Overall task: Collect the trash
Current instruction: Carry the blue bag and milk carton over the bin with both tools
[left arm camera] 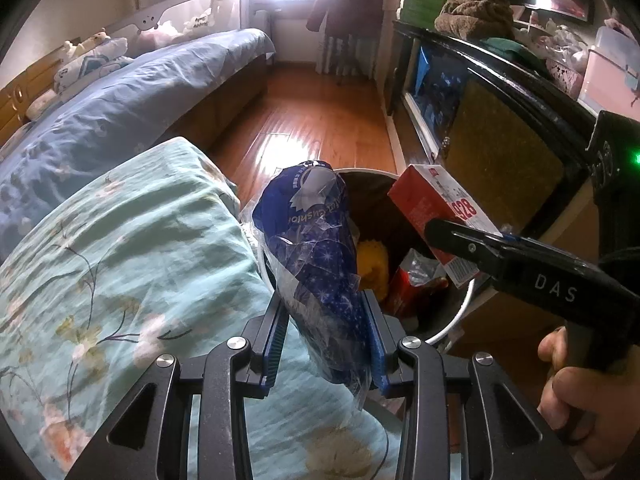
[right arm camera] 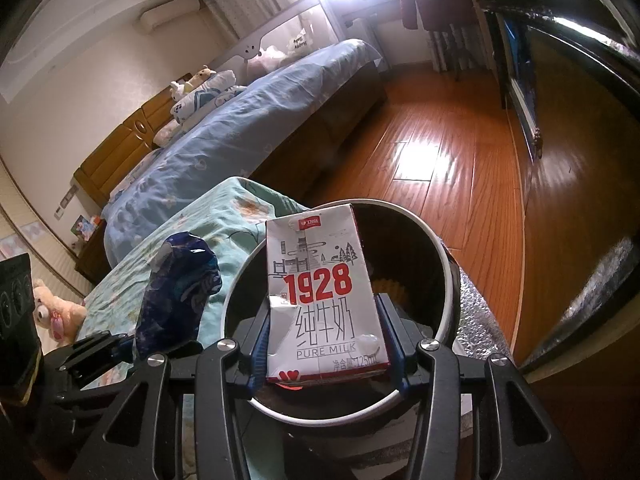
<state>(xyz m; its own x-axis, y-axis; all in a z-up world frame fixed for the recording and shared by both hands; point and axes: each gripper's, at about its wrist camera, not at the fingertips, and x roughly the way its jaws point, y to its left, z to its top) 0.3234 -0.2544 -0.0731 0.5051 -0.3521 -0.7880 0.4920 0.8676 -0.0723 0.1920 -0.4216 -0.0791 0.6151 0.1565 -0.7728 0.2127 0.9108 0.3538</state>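
My left gripper is shut on a crumpled blue plastic wrapper, held at the left rim of a round dark trash bin with a white rim. The bin holds something yellow and red packaging. My right gripper is shut on a small red and white milk carton marked "1928", held over the bin. In the left wrist view the carton and the right gripper hang above the bin's right side. The wrapper and left gripper show at the left in the right wrist view.
A bed with teal floral bedding lies left of the bin, a blue-covered bed beyond it. A dark cabinet runs along the right. Wooden floor stretches ahead. A hand grips the right tool. A plush toy sits far left.
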